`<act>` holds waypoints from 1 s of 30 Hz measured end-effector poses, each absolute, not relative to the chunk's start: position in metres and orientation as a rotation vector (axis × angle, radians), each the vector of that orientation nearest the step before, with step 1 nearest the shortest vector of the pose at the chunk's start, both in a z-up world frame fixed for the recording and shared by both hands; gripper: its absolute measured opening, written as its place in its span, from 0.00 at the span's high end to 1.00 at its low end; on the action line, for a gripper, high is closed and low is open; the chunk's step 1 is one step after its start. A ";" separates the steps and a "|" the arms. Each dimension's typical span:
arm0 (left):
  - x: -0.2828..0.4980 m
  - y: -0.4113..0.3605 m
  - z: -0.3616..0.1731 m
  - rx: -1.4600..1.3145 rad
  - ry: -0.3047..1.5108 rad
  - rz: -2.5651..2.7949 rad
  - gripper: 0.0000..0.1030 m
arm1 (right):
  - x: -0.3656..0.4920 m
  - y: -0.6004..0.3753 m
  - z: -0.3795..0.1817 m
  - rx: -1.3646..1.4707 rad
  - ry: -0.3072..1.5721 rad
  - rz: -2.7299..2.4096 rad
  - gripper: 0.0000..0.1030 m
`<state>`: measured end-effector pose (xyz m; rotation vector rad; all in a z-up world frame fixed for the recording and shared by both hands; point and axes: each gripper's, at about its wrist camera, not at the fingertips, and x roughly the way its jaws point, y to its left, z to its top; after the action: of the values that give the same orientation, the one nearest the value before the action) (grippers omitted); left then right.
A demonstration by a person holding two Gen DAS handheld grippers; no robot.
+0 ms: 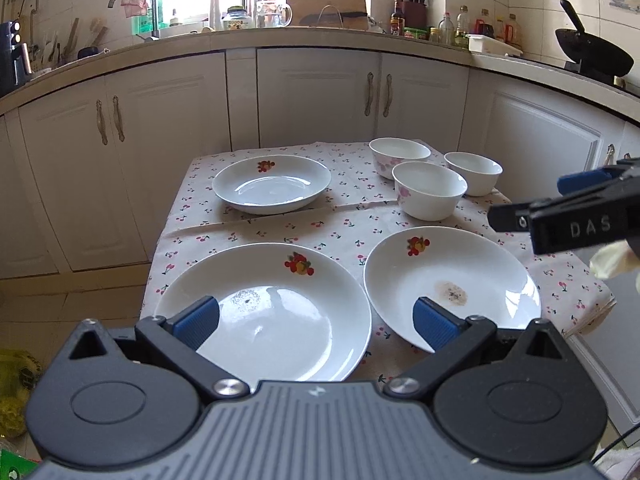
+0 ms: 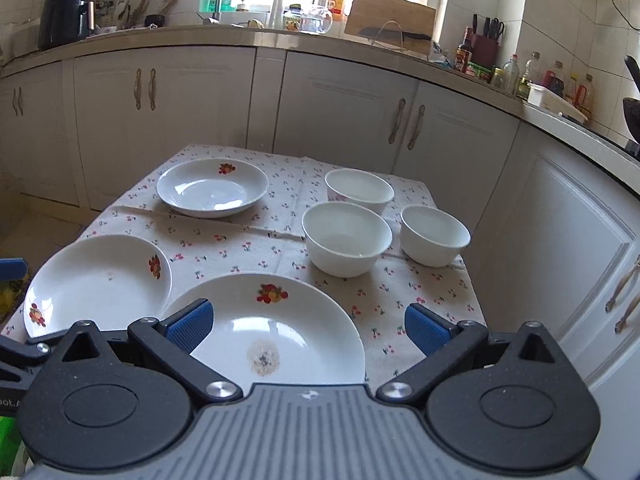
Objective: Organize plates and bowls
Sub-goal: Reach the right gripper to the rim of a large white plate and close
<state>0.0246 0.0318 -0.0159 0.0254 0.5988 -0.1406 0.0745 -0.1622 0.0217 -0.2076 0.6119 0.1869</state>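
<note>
Three white plates with fruit prints lie on a cherry-print cloth: a near left plate point(image 1: 264, 312) point(image 2: 100, 280), a near right plate with a brown stain point(image 1: 452, 284) point(image 2: 272, 328), and a far plate point(image 1: 272, 184) point(image 2: 212, 188). Three white bowls point(image 1: 430, 190) point(image 1: 398, 156) point(image 1: 474, 172) stand at the far right, seen also in the right wrist view point(image 2: 346, 238) point(image 2: 358, 190) point(image 2: 434, 234). My left gripper point(image 1: 316, 322) hovers open over the near left plate. My right gripper point(image 2: 308, 326) hovers open over the stained plate, and shows from the side point(image 1: 560, 208) in the left wrist view.
The small table point(image 1: 248, 224) stands before white kitchen cabinets point(image 1: 320, 92). The counter behind carries a sink tap, jars, bottles, a knife block and a cutting board. A black wok point(image 1: 592, 50) sits at the far right. Tiled floor lies left of the table.
</note>
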 end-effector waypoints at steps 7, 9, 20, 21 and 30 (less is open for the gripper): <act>0.025 0.068 -0.027 -0.032 0.598 -0.110 0.01 | 0.110 -0.153 0.022 -0.079 0.591 0.374 0.00; 0.026 0.079 -0.029 -0.068 0.623 -0.124 0.01 | 0.117 -0.146 0.020 -0.058 0.599 0.440 0.00; 0.020 0.105 -0.047 -0.063 0.656 -0.214 0.01 | 0.148 -0.107 -0.006 -0.094 0.752 0.599 0.00; 0.019 0.108 -0.048 -0.065 0.662 -0.211 0.01 | 0.149 -0.106 -0.008 -0.095 0.756 0.603 0.00; 0.021 0.118 -0.069 -0.003 0.754 -0.257 0.01 | 0.172 -0.089 -0.021 -0.143 0.812 0.693 0.00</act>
<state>0.0211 0.1182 -0.0691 -0.0035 0.7538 -0.2568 0.1721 -0.0894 -0.0212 -0.1425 0.8121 0.6928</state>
